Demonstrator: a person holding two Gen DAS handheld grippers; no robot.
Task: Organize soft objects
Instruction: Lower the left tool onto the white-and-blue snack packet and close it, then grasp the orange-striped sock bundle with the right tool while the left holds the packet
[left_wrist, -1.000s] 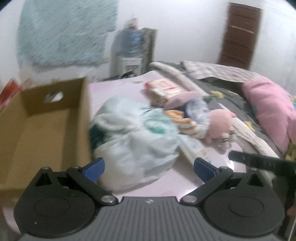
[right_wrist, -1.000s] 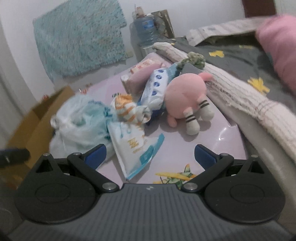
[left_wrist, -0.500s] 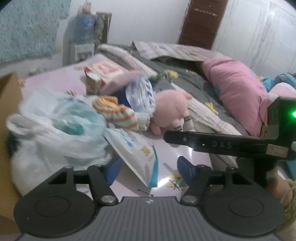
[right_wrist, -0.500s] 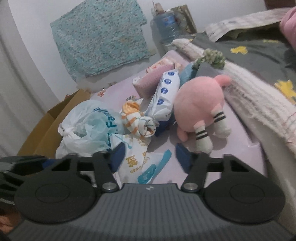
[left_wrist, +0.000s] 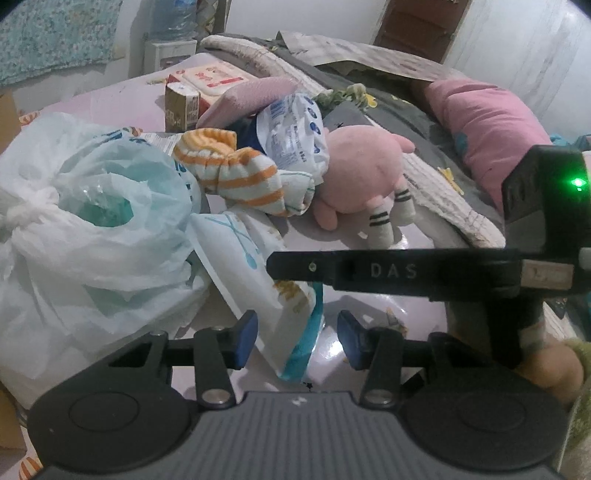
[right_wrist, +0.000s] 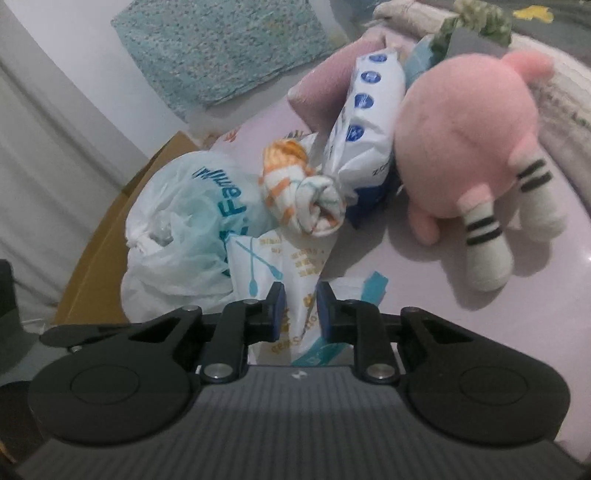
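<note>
White packet (right_wrist: 291, 280) is pinched by the right gripper (right_wrist: 298, 314), fingers just closed; left gripper (left_wrist: 297, 338) fingers, narrowing, straddle its corner without touching.

Cardboard box (right_wrist: 110, 236) was mostly hidden behind the tied plastic bag (right_wrist: 184, 229), far left. Swab packet (right_wrist: 291, 280) print was too blurred to read, its near end covered by the right gripper (right_wrist: 298, 314). Pink pillow (left_wrist: 491, 129) was partly hidden.

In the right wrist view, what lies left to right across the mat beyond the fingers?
Cardboard box → white plastic bag → orange-striped sock bundle → white wipes pack → pink plush toy.
</note>
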